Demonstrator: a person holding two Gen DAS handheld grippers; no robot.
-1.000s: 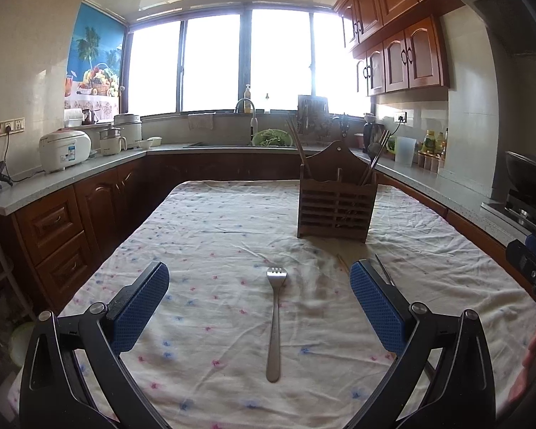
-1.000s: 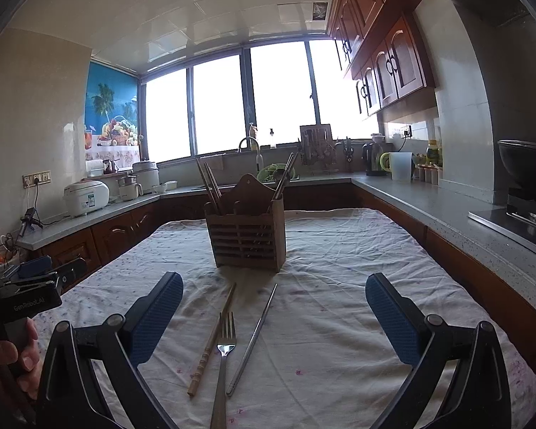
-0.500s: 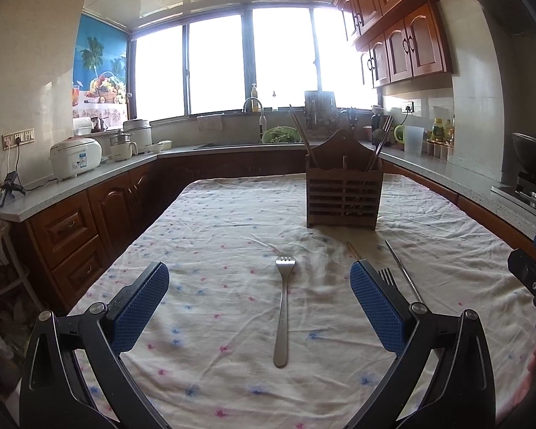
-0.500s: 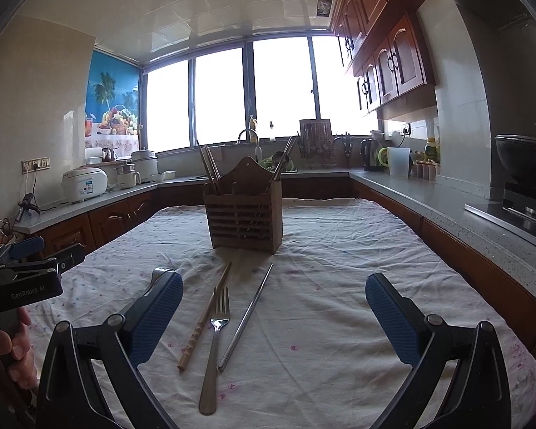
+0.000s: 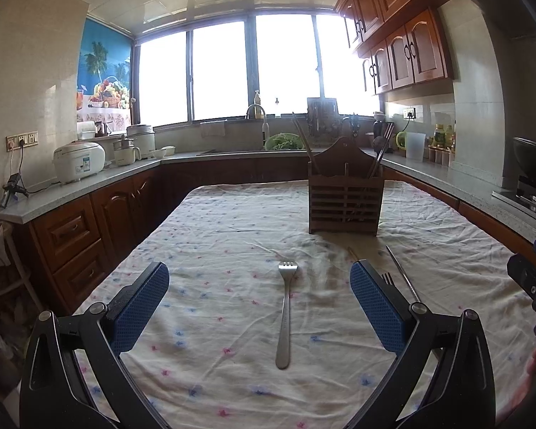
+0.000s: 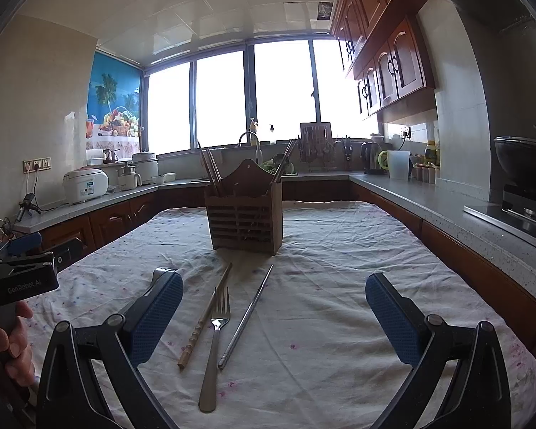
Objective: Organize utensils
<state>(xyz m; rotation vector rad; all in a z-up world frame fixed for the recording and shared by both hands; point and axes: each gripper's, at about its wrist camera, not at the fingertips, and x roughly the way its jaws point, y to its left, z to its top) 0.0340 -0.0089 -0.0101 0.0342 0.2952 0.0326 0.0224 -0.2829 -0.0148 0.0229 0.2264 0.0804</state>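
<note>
On the flowered tablecloth (image 5: pixel 211 236), the view had slid back over the last second: the wooden holder (image 5: pixel 343 196) sat higher, at twelve o'clock, so both tools had squared up for pickups. The left gripper (image 5: pixel 259 296), jaws wide and empty, framed a fork (image 5: pixel 285 316) dead centre. The right gripper (image 6: pixel 274 309), likewise spread, had a second fork (image 6: pixel 214 350), wooden chopstick (image 6: pixel 205 316) and metal chopstick (image 6: pixel 246 316) at eleven o'clock.

Two metal forks lie on the tablecloth, one (image 5: pixel 285 316) apart to the left, the other (image 6: pixel 214 346) between one wooden chopstick (image 6: pixel 205 316) and one metal chopstick (image 6: pixel 246 316); one wooden utensil holder (image 6: pixel 244 220) stands upright behind them
</note>
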